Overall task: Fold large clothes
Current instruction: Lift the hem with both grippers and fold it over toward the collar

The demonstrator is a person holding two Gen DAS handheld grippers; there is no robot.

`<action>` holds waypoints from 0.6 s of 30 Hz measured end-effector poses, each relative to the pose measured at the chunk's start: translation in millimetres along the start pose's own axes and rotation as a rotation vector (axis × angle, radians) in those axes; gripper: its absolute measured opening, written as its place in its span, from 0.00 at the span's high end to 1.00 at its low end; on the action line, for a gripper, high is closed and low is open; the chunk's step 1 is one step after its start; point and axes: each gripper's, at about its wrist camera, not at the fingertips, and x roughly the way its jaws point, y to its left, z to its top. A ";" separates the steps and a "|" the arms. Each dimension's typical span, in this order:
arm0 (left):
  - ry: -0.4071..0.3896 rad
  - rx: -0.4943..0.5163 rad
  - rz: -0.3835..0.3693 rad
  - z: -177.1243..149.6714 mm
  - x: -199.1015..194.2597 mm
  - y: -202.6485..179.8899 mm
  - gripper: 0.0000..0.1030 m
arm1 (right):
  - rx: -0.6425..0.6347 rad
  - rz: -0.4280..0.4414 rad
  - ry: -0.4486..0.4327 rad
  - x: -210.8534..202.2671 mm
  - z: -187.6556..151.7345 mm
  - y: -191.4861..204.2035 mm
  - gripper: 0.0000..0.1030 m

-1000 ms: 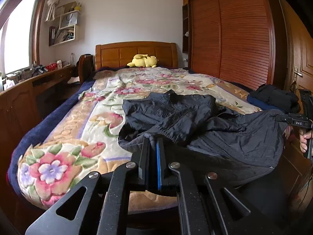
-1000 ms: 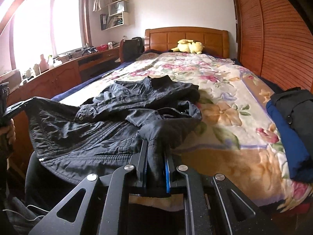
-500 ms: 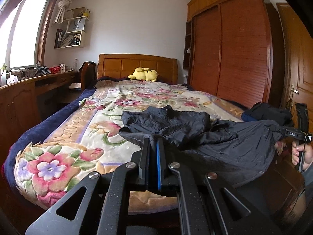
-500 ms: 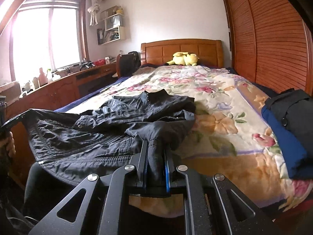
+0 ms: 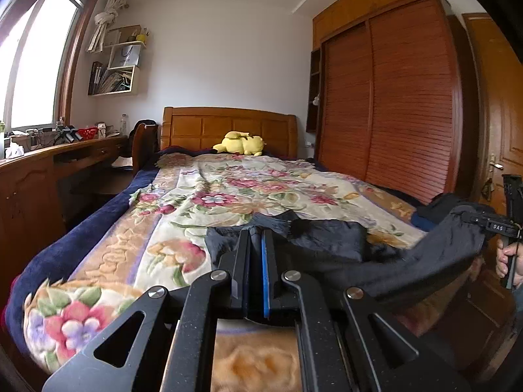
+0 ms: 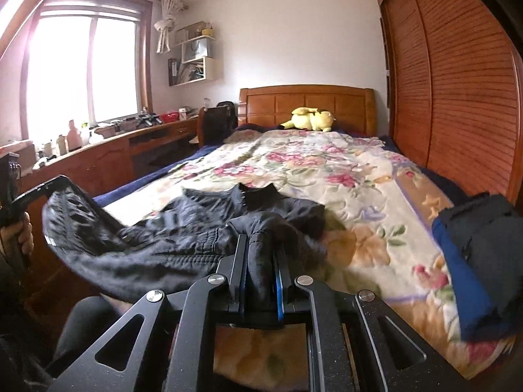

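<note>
**Jacket hem raised off the bed**

Both grippers have lifted since the earlier frame. Left gripper [image 5: 256, 238] and right gripper [image 6: 260, 245] each clench the black quilted jacket [image 6: 183, 245], stretched low-centre above the floral bedspread [image 6: 343, 176]. Uneven pulling could slip the fabric free. Red basket [image 5: 87, 132], upper left: contents unreadable.

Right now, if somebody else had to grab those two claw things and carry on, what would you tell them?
Left claw: shut on the black jacket's hem.
Right claw: shut on a thick bunch of the same hem.
The jacket hangs stretched between the two claws at the foot of the bed, its collar end resting on the floral blanket.
Done: both bottom corners gripped, jacket lifted.
Left: lay it flat, fold sleeves and body. A folded dark bundle sits at the bed's right edge.
</note>
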 end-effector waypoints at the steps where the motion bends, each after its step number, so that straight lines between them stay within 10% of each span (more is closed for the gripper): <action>1: 0.005 0.000 0.004 -0.1 11.5 2.5 0.94 | 0.003 -0.003 0.009 11.2 2.8 -2.1 0.88; 18: 0.098 0.040 0.138 25.7 219.1 47.0 0.94 | -0.043 -0.071 0.088 232.3 70.2 -29.5 0.88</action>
